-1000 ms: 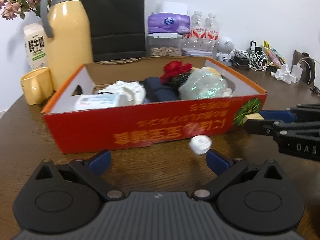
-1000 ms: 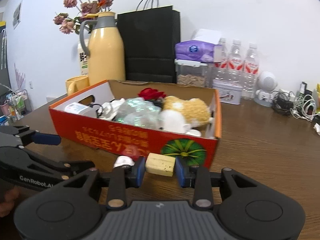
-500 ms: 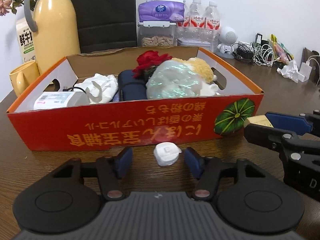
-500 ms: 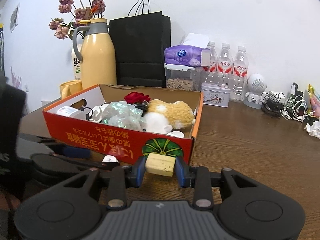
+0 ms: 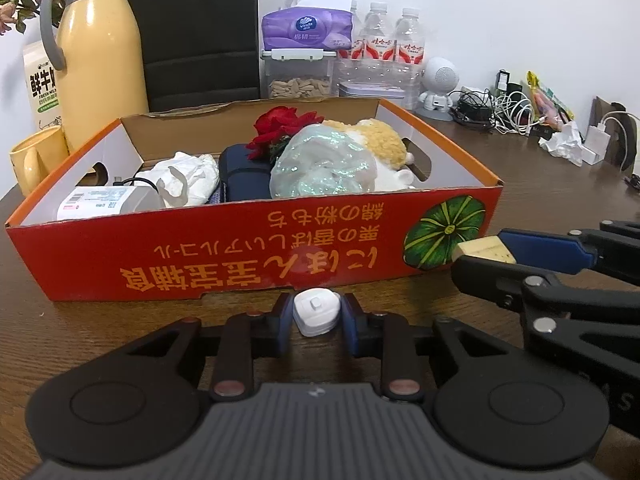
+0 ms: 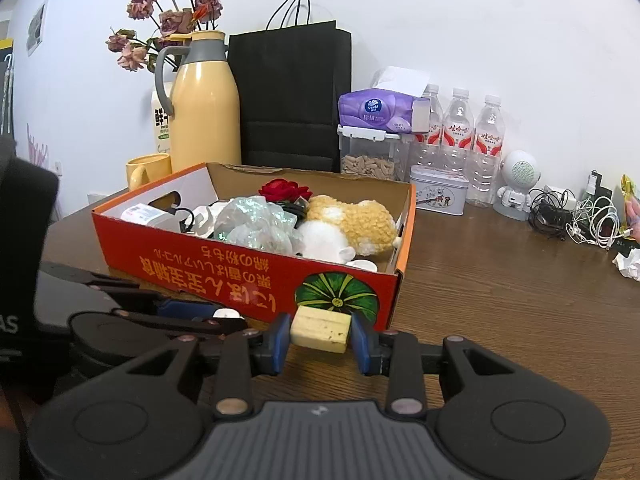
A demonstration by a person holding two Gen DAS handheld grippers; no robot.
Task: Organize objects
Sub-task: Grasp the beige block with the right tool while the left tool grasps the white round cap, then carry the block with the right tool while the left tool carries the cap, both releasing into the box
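Observation:
A red cardboard box [image 5: 248,252] stands on the brown table and holds a red flower, a plush toy, a shiny bag, white cloth and a white charger. My left gripper [image 5: 316,314] is shut on a small white cap [image 5: 317,312] just in front of the box's front wall. My right gripper [image 6: 320,330] is shut on a yellow sponge block [image 6: 320,329] near the box's front right corner [image 6: 394,300]. The right gripper also shows in the left wrist view [image 5: 520,256], with the block [image 5: 486,250] at its tip.
Behind the box stand a yellow thermos [image 5: 98,56], a yellow mug [image 5: 34,160], a black paper bag [image 6: 290,96], a tissue pack on a clear container [image 6: 376,136], water bottles [image 6: 460,128], a tin [image 6: 440,194], a white speaker [image 6: 518,182] and tangled cables [image 6: 580,220].
My left gripper has closed from wide open onto the white cap and centred on it in front of the box. The right gripper kept its hold on the sponge block and drew back slightly.

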